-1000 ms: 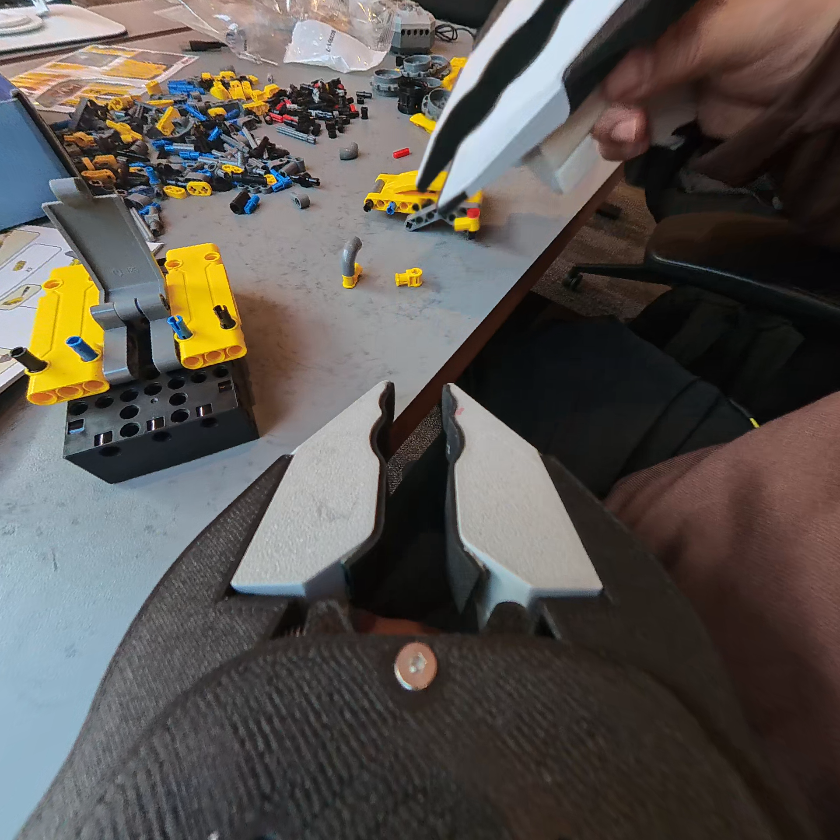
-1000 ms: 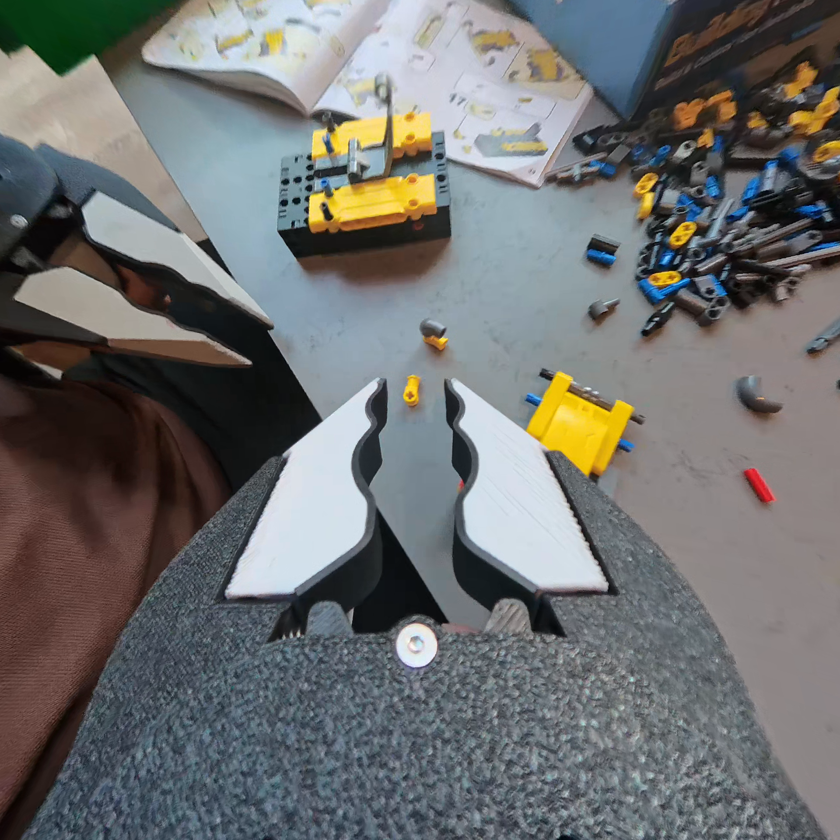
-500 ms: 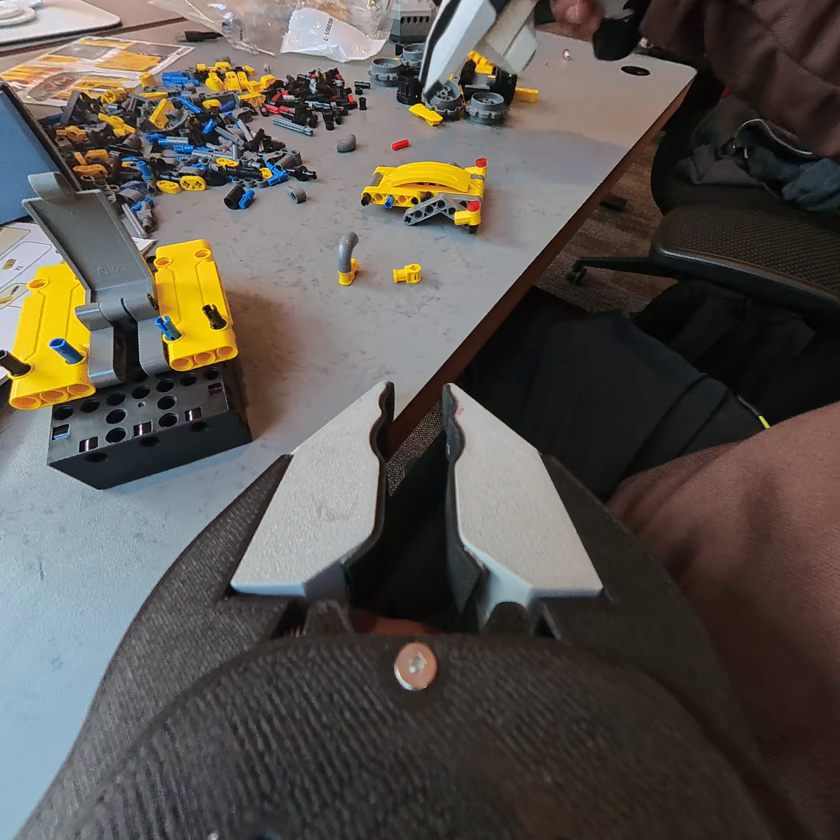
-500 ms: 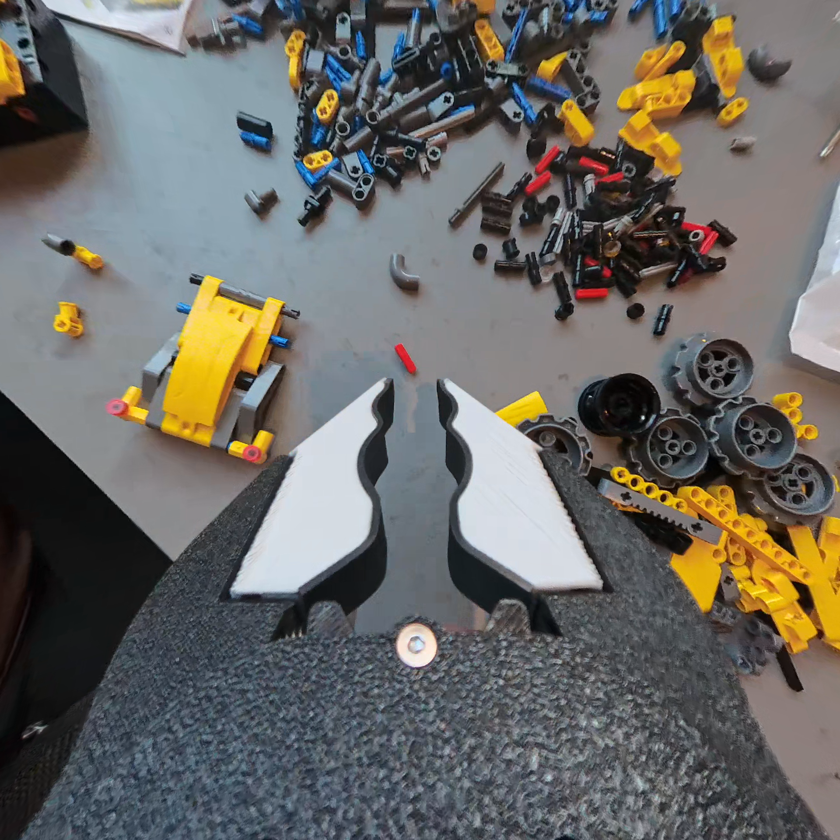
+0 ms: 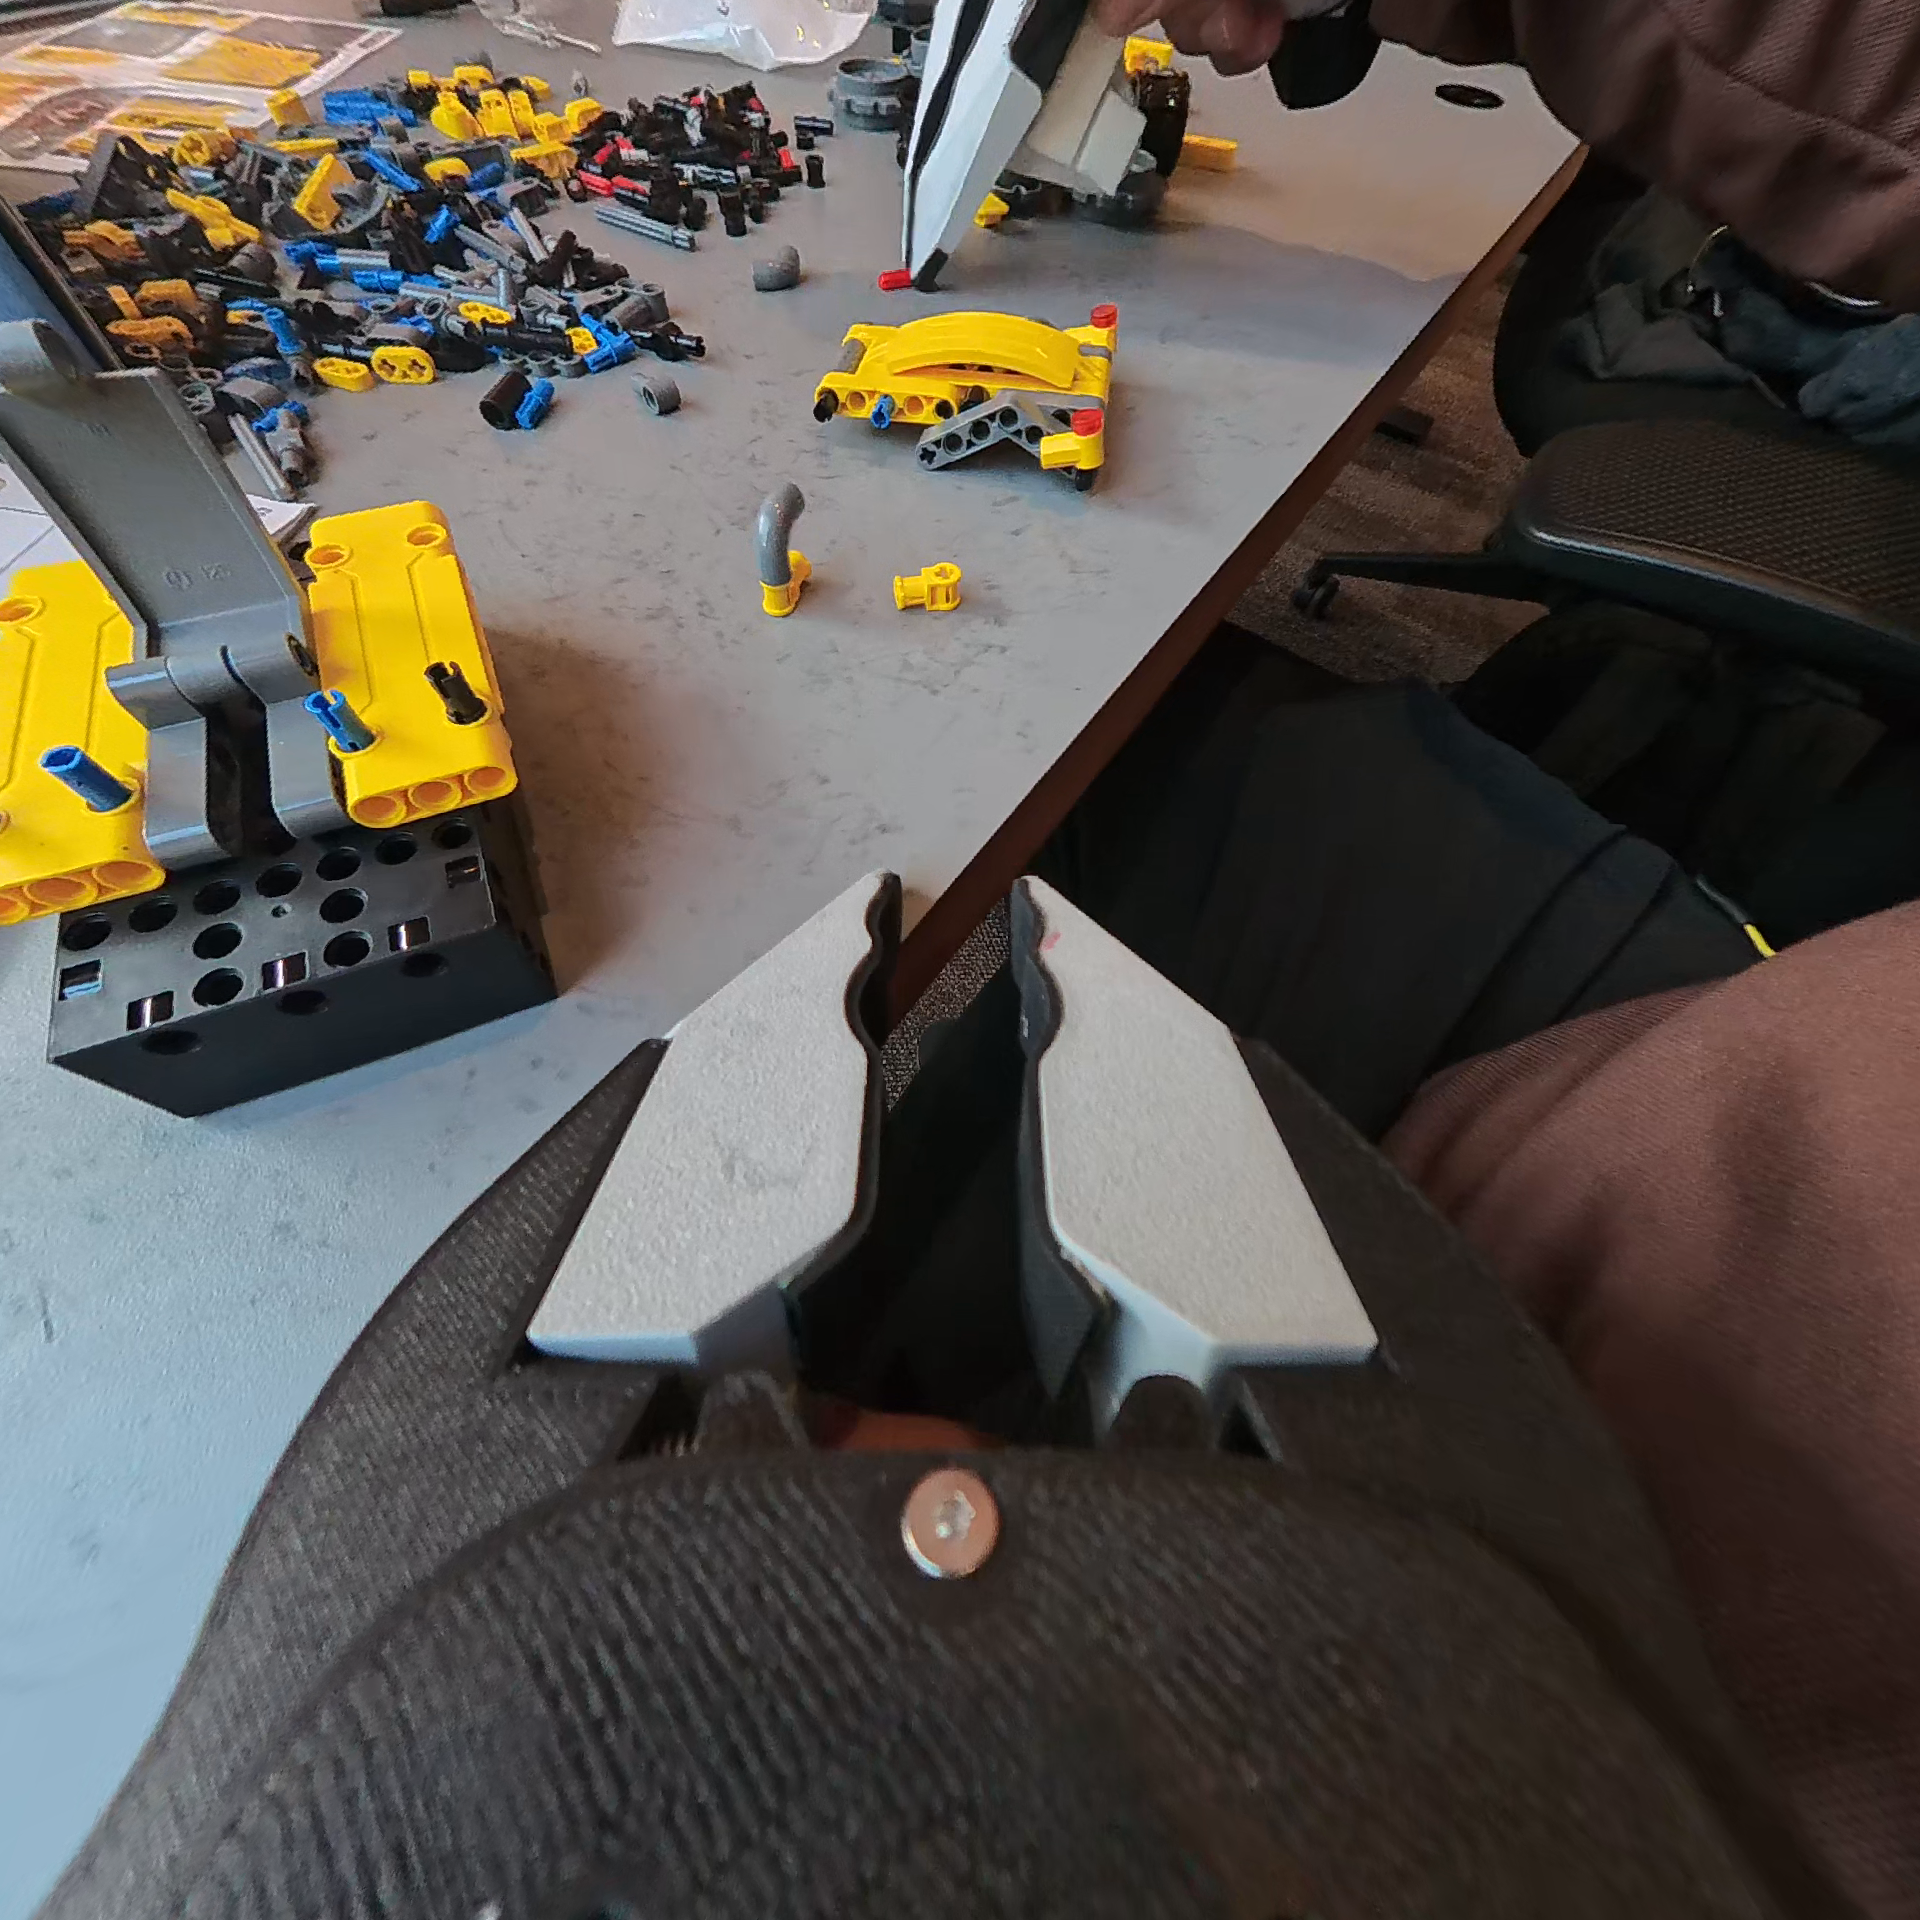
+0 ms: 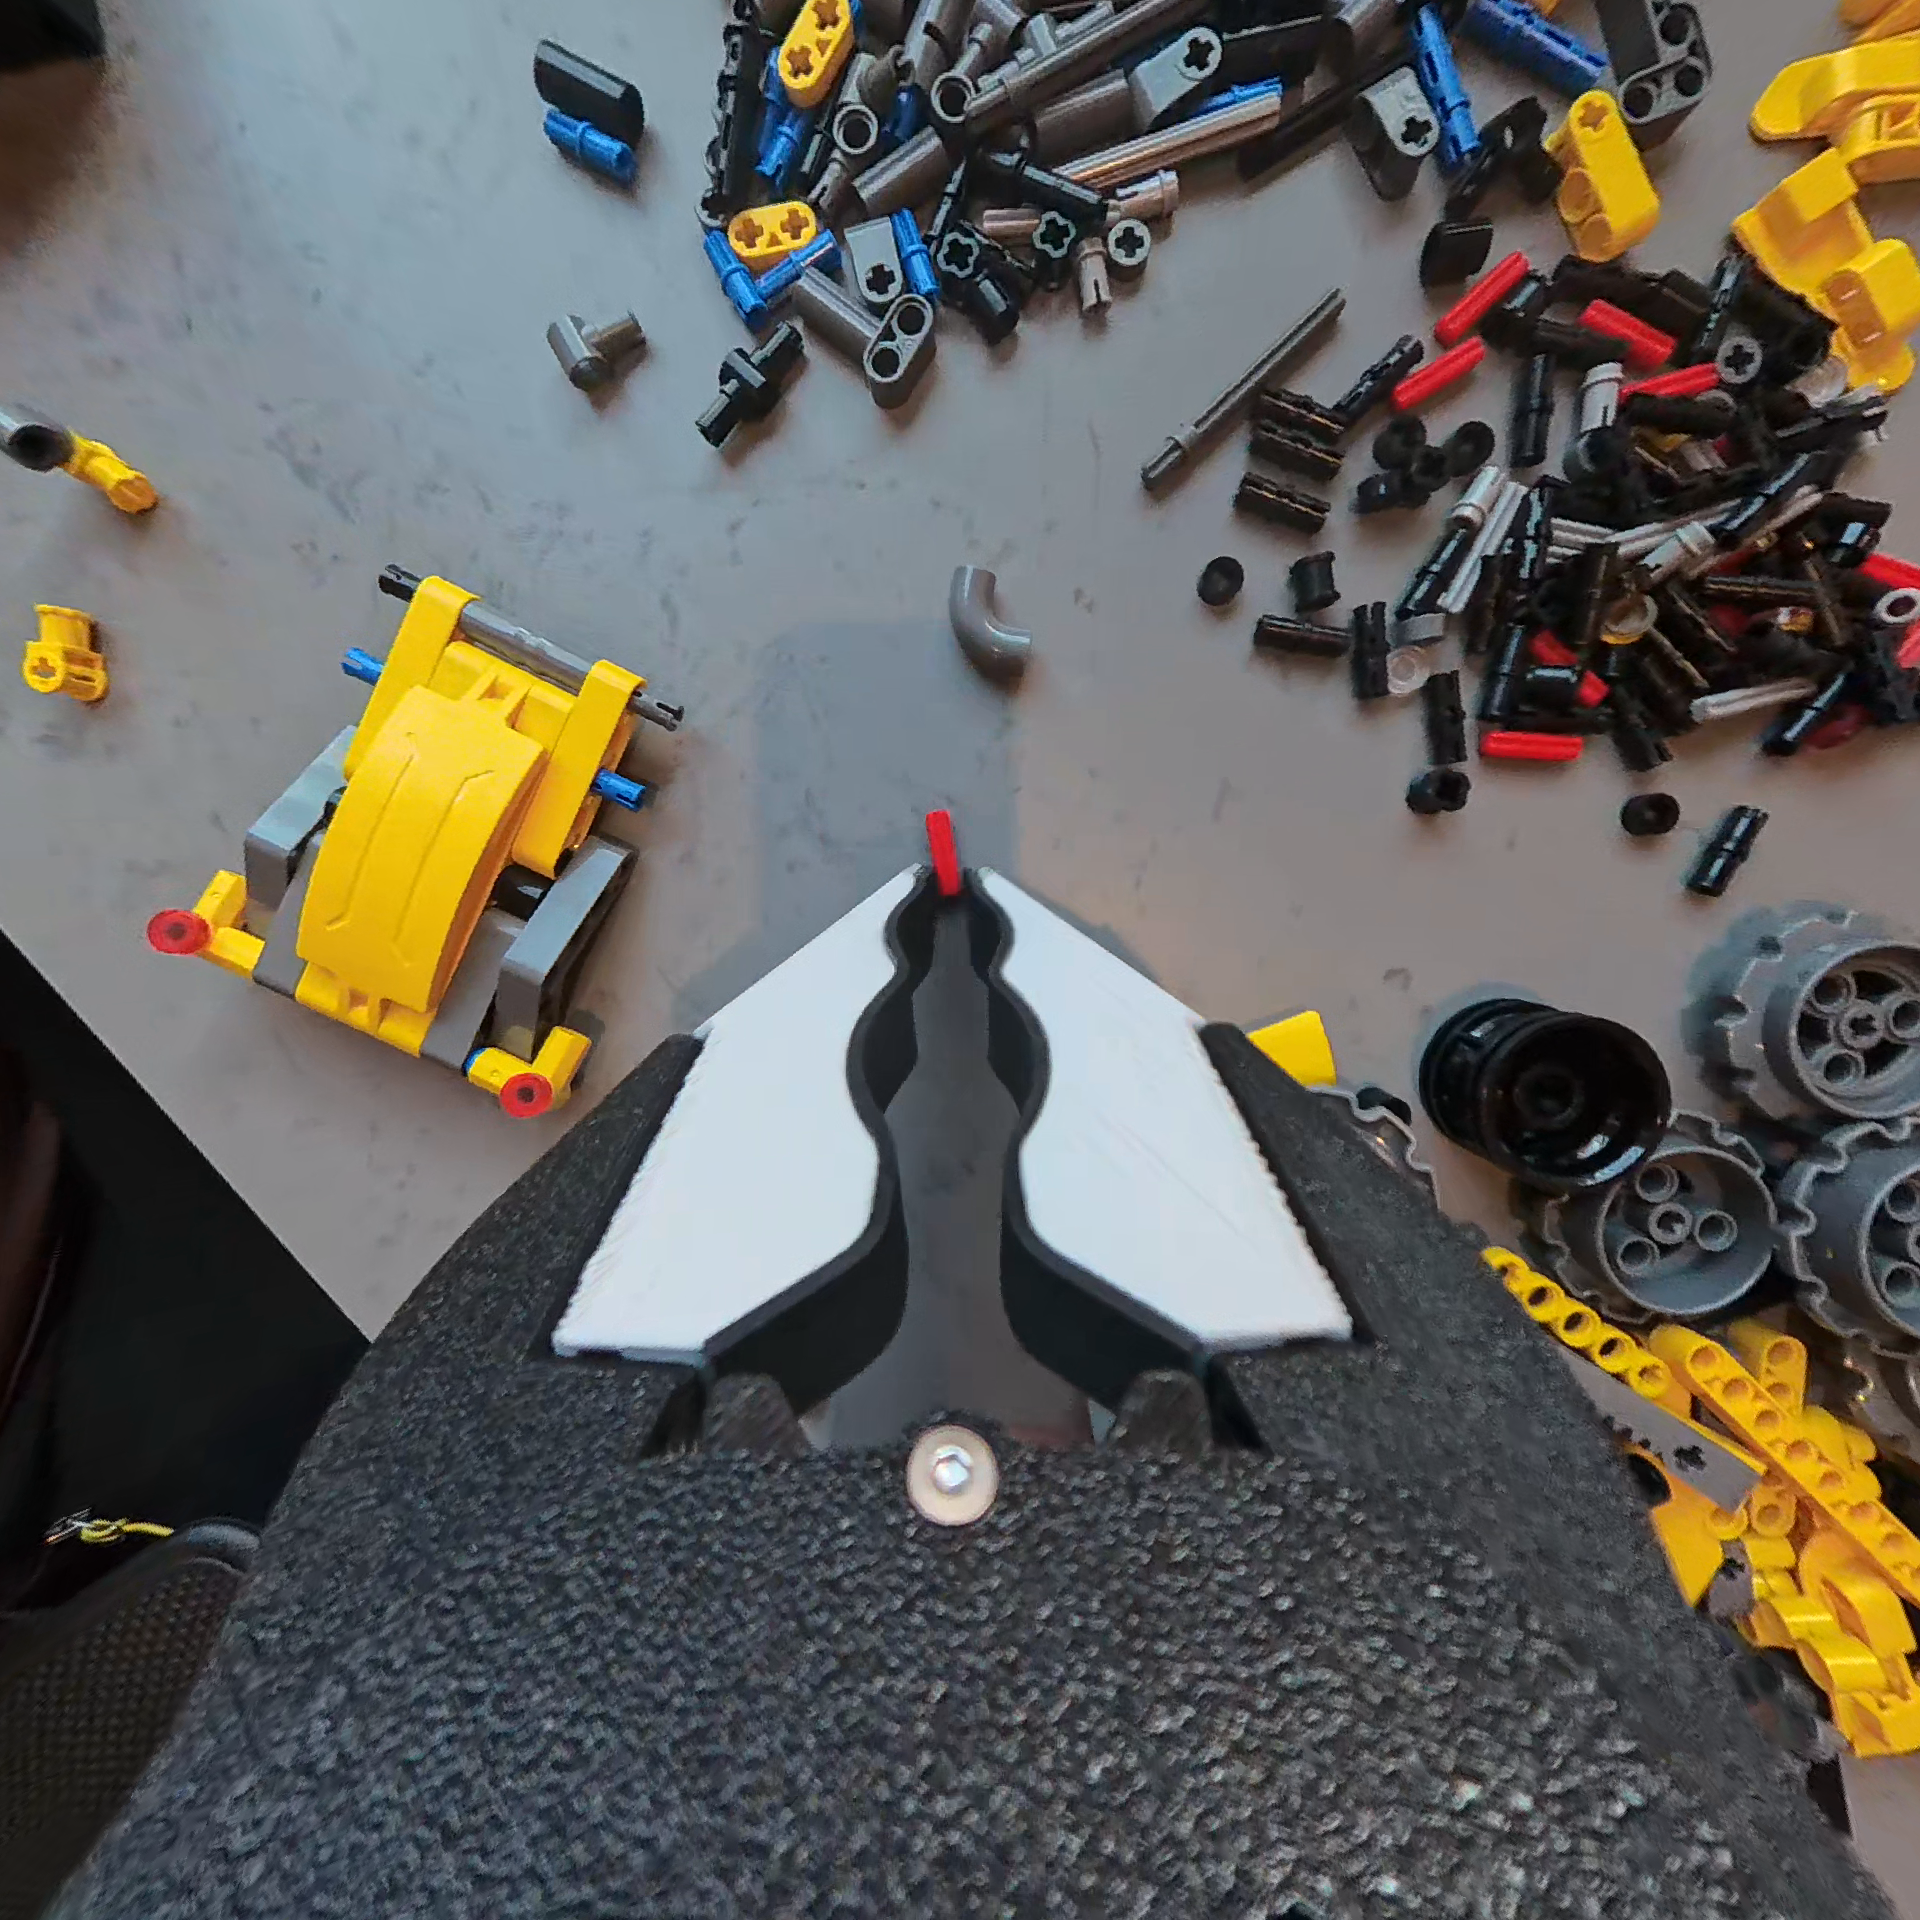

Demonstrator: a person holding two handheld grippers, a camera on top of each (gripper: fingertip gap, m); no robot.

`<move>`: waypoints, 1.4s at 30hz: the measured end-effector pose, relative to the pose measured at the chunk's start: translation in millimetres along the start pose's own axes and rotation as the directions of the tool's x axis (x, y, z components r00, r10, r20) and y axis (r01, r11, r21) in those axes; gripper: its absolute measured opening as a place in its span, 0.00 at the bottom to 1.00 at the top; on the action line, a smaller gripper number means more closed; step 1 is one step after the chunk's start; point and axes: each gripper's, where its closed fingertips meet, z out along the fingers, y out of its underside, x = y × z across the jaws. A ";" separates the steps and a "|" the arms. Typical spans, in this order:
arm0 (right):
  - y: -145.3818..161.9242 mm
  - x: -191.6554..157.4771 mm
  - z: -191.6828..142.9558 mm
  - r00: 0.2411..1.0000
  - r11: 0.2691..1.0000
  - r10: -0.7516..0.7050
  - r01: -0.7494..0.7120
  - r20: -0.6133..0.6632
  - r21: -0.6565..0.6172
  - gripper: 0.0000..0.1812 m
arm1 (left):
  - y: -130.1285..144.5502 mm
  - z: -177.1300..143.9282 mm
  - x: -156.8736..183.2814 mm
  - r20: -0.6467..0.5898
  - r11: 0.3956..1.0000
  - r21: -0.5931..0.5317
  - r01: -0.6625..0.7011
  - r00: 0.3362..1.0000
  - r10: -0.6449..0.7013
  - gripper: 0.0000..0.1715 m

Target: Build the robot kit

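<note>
My right gripper [image 6: 948, 883] is shut on a small red pin [image 6: 943, 844] at the grey table [image 6: 312, 260], its tips down at the surface. It also shows in the left wrist view [image 5: 925, 272], with the red pin [image 5: 891, 278] at its tips. A yellow and grey sub-assembly [image 6: 416, 862] lies just left of it. My left gripper [image 5: 954, 914] is open and empty, held over the table's front edge [image 5: 1195, 665]. A black block with yellow panels and a grey lever [image 5: 260, 831] stands to its left.
A pile of small black, blue, yellow and red parts [image 6: 1143, 208] lies ahead of the right gripper. Grey and black wheels [image 6: 1662, 1174] and yellow beams are on its right. A grey elbow [image 6: 987, 634] and a small yellow connector [image 5: 928, 587] lie loose. An office chair [image 5: 1714, 520] stands beside the table. One gripper's finger ends stand about 25 cm off the other's.
My right gripper swung from the table's near side to the red pin, dropped onto it and closed on it. My left gripper stayed put and open.
</note>
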 end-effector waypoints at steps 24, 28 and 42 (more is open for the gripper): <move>-47.4 -100.3 -34.8 0.975 0.969 -0.086 0.034 0.205 0.246 0.02 | -27.4 -5.0 -5.5 0.056 0.993 0.037 -0.112 0.992 0.110 0.11; -52.6 -123.7 -28.8 0.961 0.964 -0.122 0.055 0.249 0.262 0.02 | -34.3 -4.0 -10.3 0.085 0.987 0.035 -0.160 0.984 0.157 0.11; -55.1 -164.1 -15.2 0.936 0.954 -0.179 0.089 0.304 0.287 0.02 | -47.3 13.7 -20.9 0.143 0.954 -0.014 -0.300 0.944 0.298 0.10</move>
